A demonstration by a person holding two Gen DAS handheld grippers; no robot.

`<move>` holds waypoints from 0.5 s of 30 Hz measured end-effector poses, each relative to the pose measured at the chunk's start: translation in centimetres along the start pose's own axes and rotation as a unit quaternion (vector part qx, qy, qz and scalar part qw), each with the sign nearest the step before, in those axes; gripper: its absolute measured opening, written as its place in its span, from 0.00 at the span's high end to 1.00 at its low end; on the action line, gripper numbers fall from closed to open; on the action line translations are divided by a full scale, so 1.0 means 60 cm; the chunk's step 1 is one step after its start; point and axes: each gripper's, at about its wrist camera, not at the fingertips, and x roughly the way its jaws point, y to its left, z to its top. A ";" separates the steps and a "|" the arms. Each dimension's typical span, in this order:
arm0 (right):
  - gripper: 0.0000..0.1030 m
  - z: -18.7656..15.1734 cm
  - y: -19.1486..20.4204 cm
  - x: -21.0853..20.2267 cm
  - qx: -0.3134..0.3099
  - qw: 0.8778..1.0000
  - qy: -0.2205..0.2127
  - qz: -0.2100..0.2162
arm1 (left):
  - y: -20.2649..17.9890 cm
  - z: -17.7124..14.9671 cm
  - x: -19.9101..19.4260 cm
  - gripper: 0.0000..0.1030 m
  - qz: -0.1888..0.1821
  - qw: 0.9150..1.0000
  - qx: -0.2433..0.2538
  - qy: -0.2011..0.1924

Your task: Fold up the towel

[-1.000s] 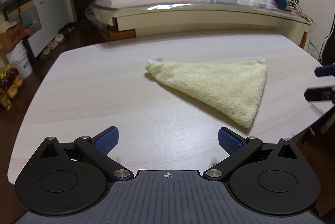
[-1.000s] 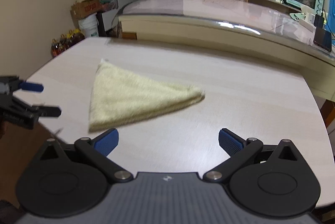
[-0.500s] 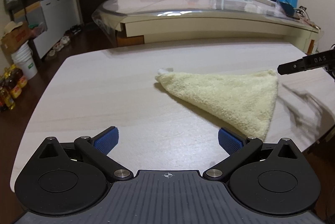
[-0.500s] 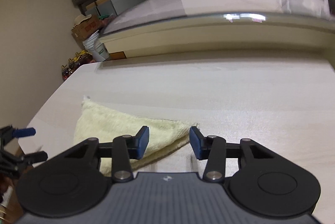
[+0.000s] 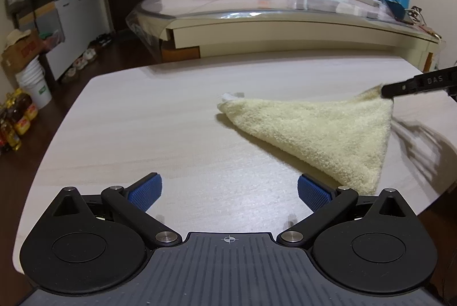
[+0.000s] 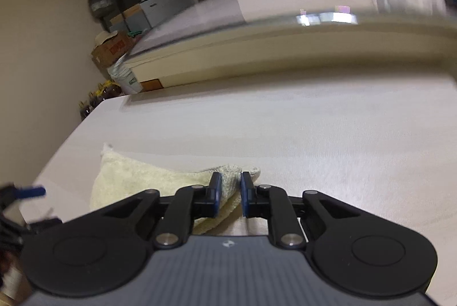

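On table (image 5: 148, 117) — right tool (image 6: 230, 193) pinching towel (image 5: 322, 131) corner — contact blurred.

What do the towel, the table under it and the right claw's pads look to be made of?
Towel: pale yellow terry cloth, judging by its fuzzy looped pile. Table: probably light wood-grain laminate, matte with a faint sheen. Right claw: blue pads, seemingly textured rubber, on black arms that look like plastic.
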 end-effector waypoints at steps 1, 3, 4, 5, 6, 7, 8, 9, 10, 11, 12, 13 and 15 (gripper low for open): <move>0.85 0.000 0.015 -0.010 -0.021 1.000 -0.007 -0.006 | 0.003 -0.001 -0.005 0.00 -0.009 1.000 0.010 -0.005; 0.85 -0.002 0.048 -0.031 -0.064 0.998 -0.021 -0.013 | 0.006 -0.001 -0.017 0.00 -0.022 0.999 0.032 -0.015; 0.85 -0.003 0.062 -0.039 -0.077 0.997 -0.023 -0.010 | 0.007 -0.002 -0.022 0.00 -0.028 0.998 0.045 -0.020; 0.85 -0.004 0.076 -0.042 -0.094 0.995 -0.021 -0.019 | 0.006 -0.003 -0.028 0.00 -0.033 0.997 0.058 -0.024; 0.85 -0.006 0.082 -0.041 -0.105 0.994 -0.019 -0.032 | 0.004 -0.003 -0.032 0.00 -0.034 0.997 0.070 -0.026; 0.85 -0.008 0.086 -0.038 -0.115 0.992 -0.016 -0.045 | 0.002 -0.004 -0.035 0.00 -0.033 0.996 0.080 -0.028; 0.85 -0.008 0.085 -0.034 -0.115 0.992 -0.012 -0.050 | -0.001 -0.005 -0.038 0.00 -0.030 0.995 0.089 -0.031; 0.85 -0.010 0.079 -0.026 -0.106 0.993 -0.005 -0.056 | -0.004 -0.007 -0.041 0.00 -0.029 0.994 0.095 -0.033; 0.85 -0.011 0.072 -0.017 -0.097 0.993 0.004 -0.063 | -0.006 -0.008 -0.042 0.00 -0.029 0.994 0.100 -0.035; 0.85 -0.015 0.061 -0.007 -0.088 0.994 0.010 -0.070 | -0.009 -0.010 -0.044 0.00 -0.029 0.994 0.103 -0.038; 0.83 -0.020 0.048 0.002 -0.073 0.994 0.014 -0.075 | -0.011 -0.011 -0.046 0.00 -0.030 0.993 0.104 -0.040; 0.83 -0.022 0.039 0.008 -0.062 0.995 0.018 -0.077 | -0.013 -0.013 -0.047 0.00 -0.031 0.993 0.103 -0.040; 0.83 -0.031 0.023 0.014 -0.031 0.997 0.021 -0.064 | -0.013 -0.015 -0.047 0.00 -0.034 0.994 0.099 -0.041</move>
